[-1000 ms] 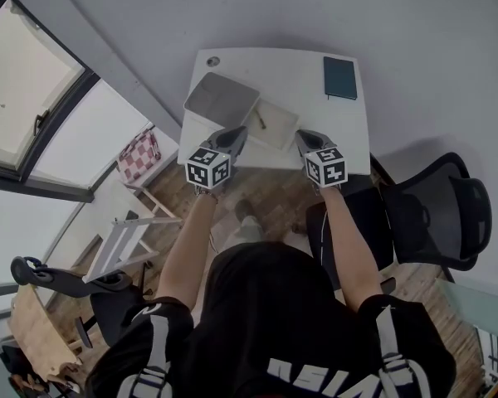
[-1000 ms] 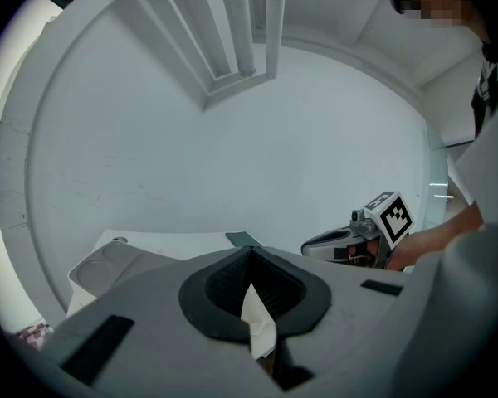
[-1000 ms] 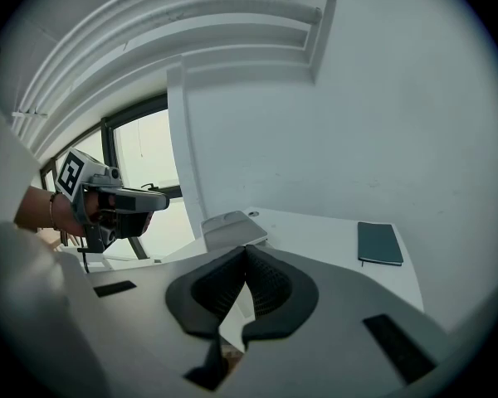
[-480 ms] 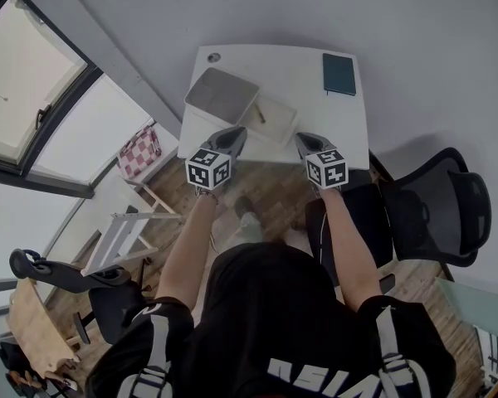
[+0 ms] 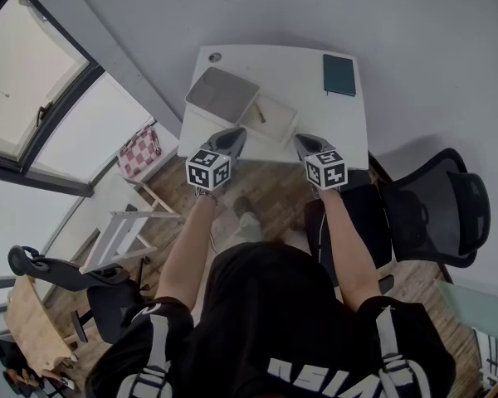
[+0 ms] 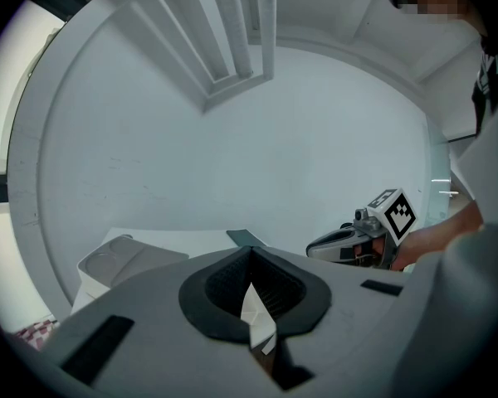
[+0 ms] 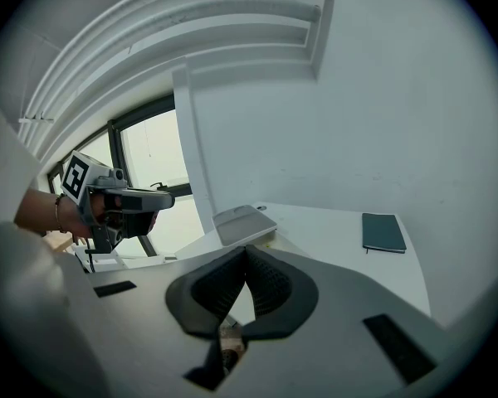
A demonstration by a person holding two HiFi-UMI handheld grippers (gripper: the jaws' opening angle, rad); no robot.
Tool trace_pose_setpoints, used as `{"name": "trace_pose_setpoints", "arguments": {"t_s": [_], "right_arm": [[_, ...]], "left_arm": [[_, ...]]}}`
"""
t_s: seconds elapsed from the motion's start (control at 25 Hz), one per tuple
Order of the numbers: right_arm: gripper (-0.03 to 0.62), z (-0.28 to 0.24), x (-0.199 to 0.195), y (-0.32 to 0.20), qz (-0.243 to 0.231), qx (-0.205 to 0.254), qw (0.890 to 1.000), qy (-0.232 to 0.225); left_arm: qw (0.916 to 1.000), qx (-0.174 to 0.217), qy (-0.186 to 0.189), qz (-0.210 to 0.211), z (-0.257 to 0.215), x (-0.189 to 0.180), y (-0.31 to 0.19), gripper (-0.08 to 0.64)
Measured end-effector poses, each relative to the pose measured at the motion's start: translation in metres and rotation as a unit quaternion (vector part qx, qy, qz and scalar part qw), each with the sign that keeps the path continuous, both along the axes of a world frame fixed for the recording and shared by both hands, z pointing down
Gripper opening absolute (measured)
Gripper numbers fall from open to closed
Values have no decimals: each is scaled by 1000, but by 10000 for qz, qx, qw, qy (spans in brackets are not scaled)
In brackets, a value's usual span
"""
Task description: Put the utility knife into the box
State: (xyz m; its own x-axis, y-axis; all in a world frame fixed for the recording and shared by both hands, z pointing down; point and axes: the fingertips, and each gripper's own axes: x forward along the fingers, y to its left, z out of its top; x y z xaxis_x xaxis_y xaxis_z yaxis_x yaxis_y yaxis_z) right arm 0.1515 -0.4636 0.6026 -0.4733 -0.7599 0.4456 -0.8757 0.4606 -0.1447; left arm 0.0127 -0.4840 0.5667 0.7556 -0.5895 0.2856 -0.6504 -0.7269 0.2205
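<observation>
The left gripper (image 5: 232,133) has its jaws pressed together with nothing between them, and the right gripper (image 5: 304,140) is the same: closed and empty. Both hang over the near edge of the table (image 5: 324,118), well apart from each other, noses pointing far. Against the views from a second ago they have barely shifted, and nothing on the table has moved either.

Just beyond and between them lies the box (image 5: 280,128), open and white. The knife (image 5: 261,114) rests inside it, in its left part, touched by neither gripper. With the knife in and both grippers idle and empty, the task looks done; at most the box is still to be closed.

The knife shows only as a thin dark sliver lying at a slant on the pale floor of the box, too small to make out blade or handle. A grey lid (image 5: 222,95) sits just left of the box, and a dark notebook (image 5: 339,75) lies at the far right corner.
</observation>
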Motion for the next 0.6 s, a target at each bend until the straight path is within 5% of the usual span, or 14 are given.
{"name": "trace_pose_setpoints", "arguments": {"t_s": [0.6], "right_arm": [[15, -2, 0, 4, -46, -55, 10000, -4]], "left_arm": [[10000, -15, 84, -23, -2, 0, 3, 25]]}}
